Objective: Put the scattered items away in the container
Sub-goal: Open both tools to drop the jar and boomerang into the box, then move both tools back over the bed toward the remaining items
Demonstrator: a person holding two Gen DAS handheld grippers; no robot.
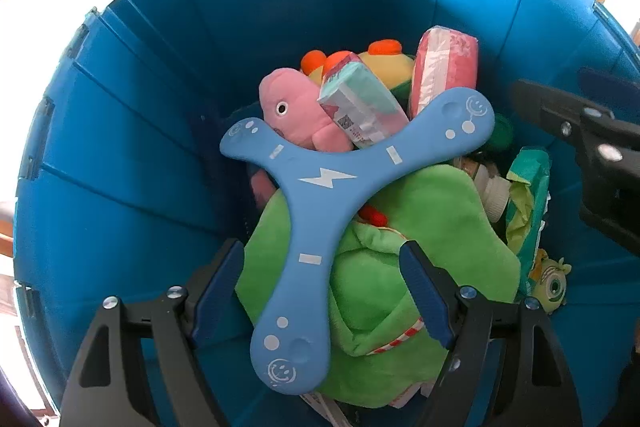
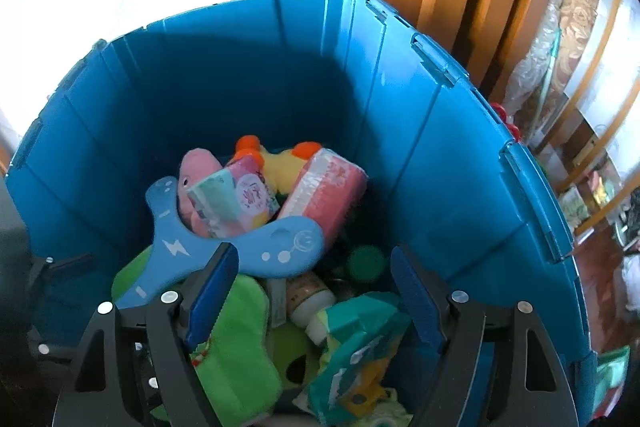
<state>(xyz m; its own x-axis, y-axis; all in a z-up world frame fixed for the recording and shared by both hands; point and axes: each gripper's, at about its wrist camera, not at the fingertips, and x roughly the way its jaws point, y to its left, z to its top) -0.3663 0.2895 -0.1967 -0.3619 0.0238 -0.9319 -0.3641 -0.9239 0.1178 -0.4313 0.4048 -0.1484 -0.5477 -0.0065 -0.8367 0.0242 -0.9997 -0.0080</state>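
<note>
With both claws, left (image 1: 322, 291) and right (image 2: 310, 293), standing wide and empty over the blue bin (image 1: 120, 131), where the three-armed boomerang (image 1: 320, 183) already tops the plush pile, lift yours straight up, clearing the rim before seeking further strays.

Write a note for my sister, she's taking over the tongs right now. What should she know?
Left tongs: open, empty, hovering over the big blue plastic bin.
Right tongs: open, nothing gripped, over the same bin.
In the bin: a blue three-armed foam boomerang on top of a green plush toy, a pink plush pig, a pink soft pack, a pastel tissue pack and a green wipes pack.
Done: these are all inside.
Left: these views show only the bin, so look around for strays.
</note>
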